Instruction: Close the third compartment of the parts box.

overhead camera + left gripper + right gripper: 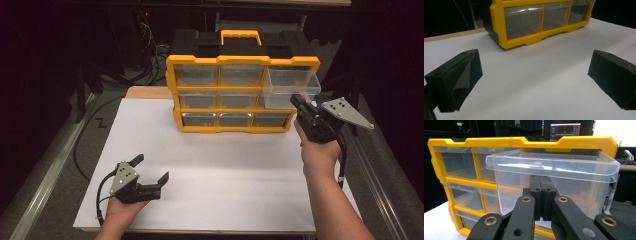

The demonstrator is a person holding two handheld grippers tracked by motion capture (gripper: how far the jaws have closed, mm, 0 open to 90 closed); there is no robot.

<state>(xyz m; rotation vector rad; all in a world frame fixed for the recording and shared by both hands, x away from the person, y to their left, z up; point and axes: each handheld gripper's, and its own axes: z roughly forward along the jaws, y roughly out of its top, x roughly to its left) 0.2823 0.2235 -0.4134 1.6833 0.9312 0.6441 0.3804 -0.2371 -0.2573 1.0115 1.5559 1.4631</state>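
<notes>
A yellow and black drawer organizer point(242, 95) stands at the back of the white sheet point(225, 170), with clear drawers in three rows. Its top right clear drawer point(291, 87) is pulled well out. My right gripper point(296, 100) is shut, its tips right at that drawer's front. In the right gripper view the black pads point(535, 192) are pressed together just under the front lip of the clear drawer point(554, 170), with nothing seen between them. My left gripper point(151, 168) rests low at the sheet's near left, open and holding nothing. Its jaws stand wide apart in the left gripper view point(535, 62), facing the organizer point(499, 25).
The white sheet lies on a wooden table point(145, 91) with grey rails along both sides point(45, 170). Black cables point(85, 145) lie left of the sheet. Dark equipment and a monitor point(565, 130) stand behind the organizer.
</notes>
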